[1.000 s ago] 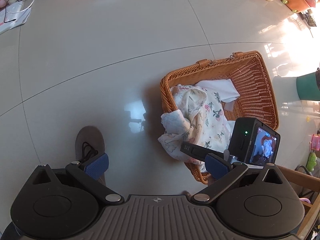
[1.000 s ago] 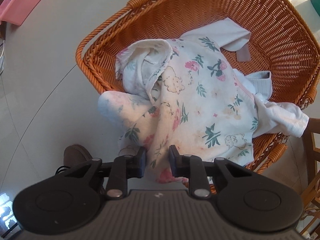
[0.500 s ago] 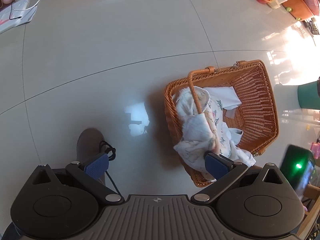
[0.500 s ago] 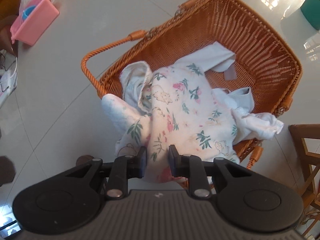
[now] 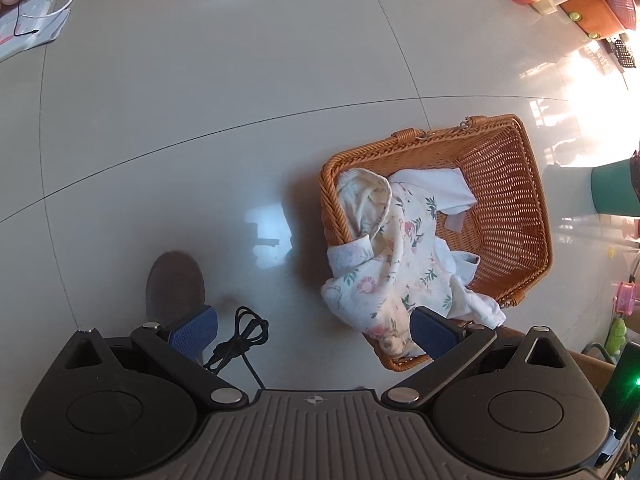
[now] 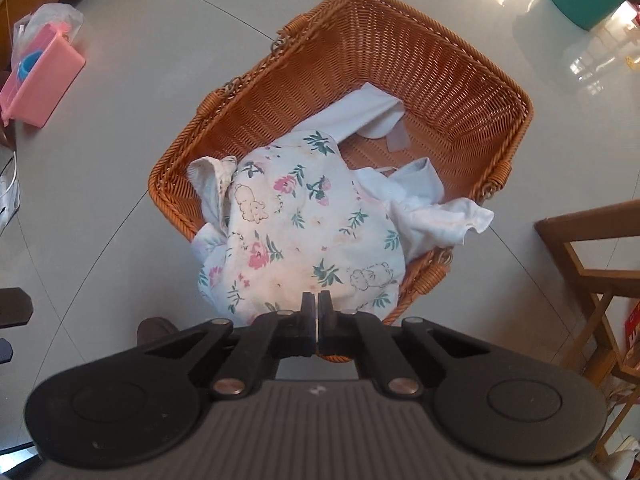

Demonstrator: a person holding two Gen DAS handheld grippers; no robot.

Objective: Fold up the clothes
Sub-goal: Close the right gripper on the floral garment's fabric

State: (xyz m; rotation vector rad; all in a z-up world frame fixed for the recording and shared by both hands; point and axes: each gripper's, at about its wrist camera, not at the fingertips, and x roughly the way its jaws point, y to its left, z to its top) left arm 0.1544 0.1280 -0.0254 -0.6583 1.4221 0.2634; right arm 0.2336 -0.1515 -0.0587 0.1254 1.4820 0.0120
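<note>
The floral garment [image 6: 304, 232] spills out of the wicker basket [image 6: 452, 80] on the tiled floor [image 5: 200, 120], draped over its near rim above white clothes [image 6: 436, 212]. The right gripper [image 6: 316, 312] has its jaws closed together, pinching a thin fold of the floral cloth's near edge. The left gripper [image 5: 312, 332] hangs over the floor beside the basket, jaws spread wide and holding nothing.

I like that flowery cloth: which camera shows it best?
The right wrist view: the floral garment fills its middle, print clear, draped over the basket rim. The left wrist view shows it smaller, off to the side, partly behind a finger.
</note>
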